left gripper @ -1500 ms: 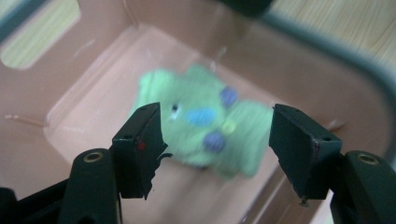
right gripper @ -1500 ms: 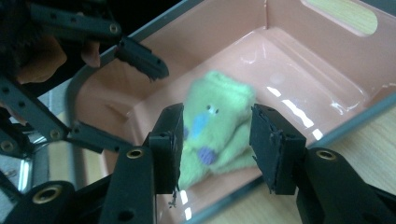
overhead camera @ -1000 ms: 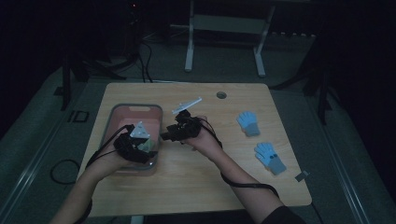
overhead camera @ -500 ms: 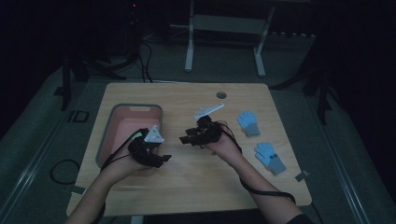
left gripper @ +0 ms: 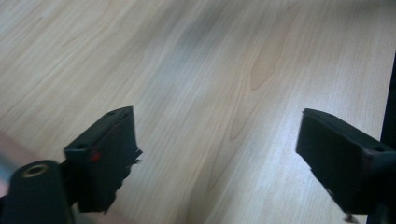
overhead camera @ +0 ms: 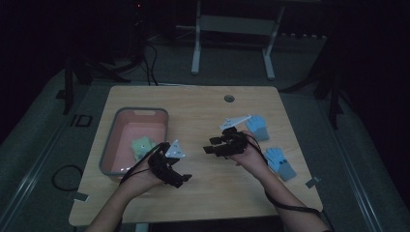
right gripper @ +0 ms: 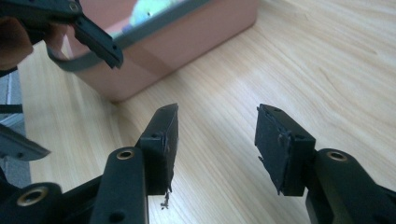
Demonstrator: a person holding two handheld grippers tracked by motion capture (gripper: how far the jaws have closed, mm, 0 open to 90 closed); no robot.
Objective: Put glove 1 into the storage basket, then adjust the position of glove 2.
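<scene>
A pink bin [overhead camera: 109, 150] with a grey rim stands at the table's left, and a pale green item [overhead camera: 141, 145] lies in it. Two blue gloves [overhead camera: 256, 126] [overhead camera: 280, 163] lie flat at the right. My left gripper [overhead camera: 183, 178] hovers just right of the bin's near corner; its jaws [left gripper: 224, 149] are open with bare wood between them. My right gripper [overhead camera: 209, 149] is at mid-table, pointing left, open and empty [right gripper: 215, 140]. In the right gripper view the bin [right gripper: 187, 46] and the green item [right gripper: 149, 11] lie ahead, and the left gripper [right gripper: 88, 28] shows at top left.
The wooden table [overhead camera: 193, 111] has a round cable hole [overhead camera: 229, 98] near its far edge. Cables trail from both grippers over the front edge. A metal frame [overhead camera: 232, 38] stands on the floor beyond the table.
My left gripper has moved from over the bin to the table just right of it. My right gripper has shifted right, toward the gloves. The green item now shows uncovered in the bin.
</scene>
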